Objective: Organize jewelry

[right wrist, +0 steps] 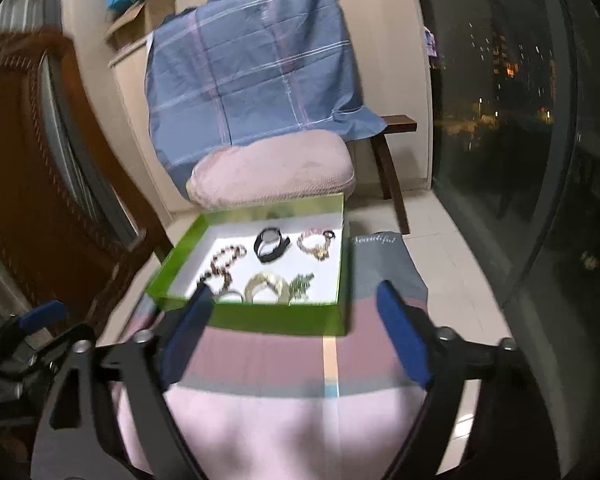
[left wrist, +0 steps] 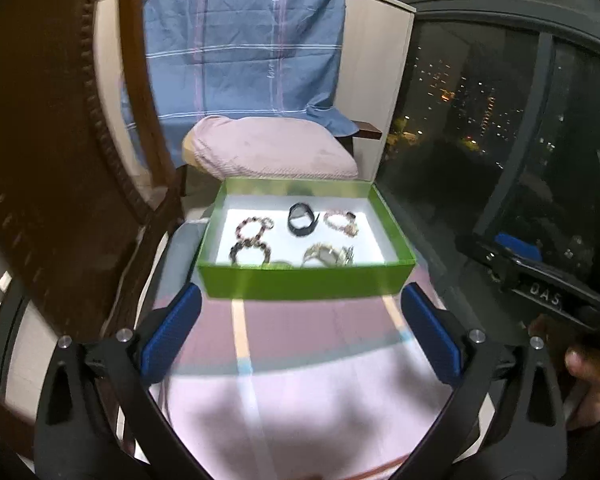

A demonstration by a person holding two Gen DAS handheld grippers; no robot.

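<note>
A green box [left wrist: 304, 282] with a white floor stands on a pink striped cloth; it also shows in the right wrist view [right wrist: 276, 316]. Inside lie several pieces: dark beaded bracelets [left wrist: 252, 228], a black watch [left wrist: 300, 220], a pale beaded bracelet [left wrist: 340, 220] and a gold bangle [left wrist: 328, 256]. The same watch [right wrist: 270, 243] and gold bangle [right wrist: 266, 286] show in the right wrist view. My left gripper [left wrist: 300, 332] is open and empty, just short of the box's near wall. My right gripper [right wrist: 296, 332] is open and empty, at the box's near wall.
A pink cushion [left wrist: 272, 148] and a blue checked cloth [left wrist: 244, 48] stand behind the box. A carved wooden chair [right wrist: 32, 160] is at the left. A dark window [right wrist: 500, 120] runs along the right. The right gripper's body [left wrist: 540, 276] shows at the right of the left view.
</note>
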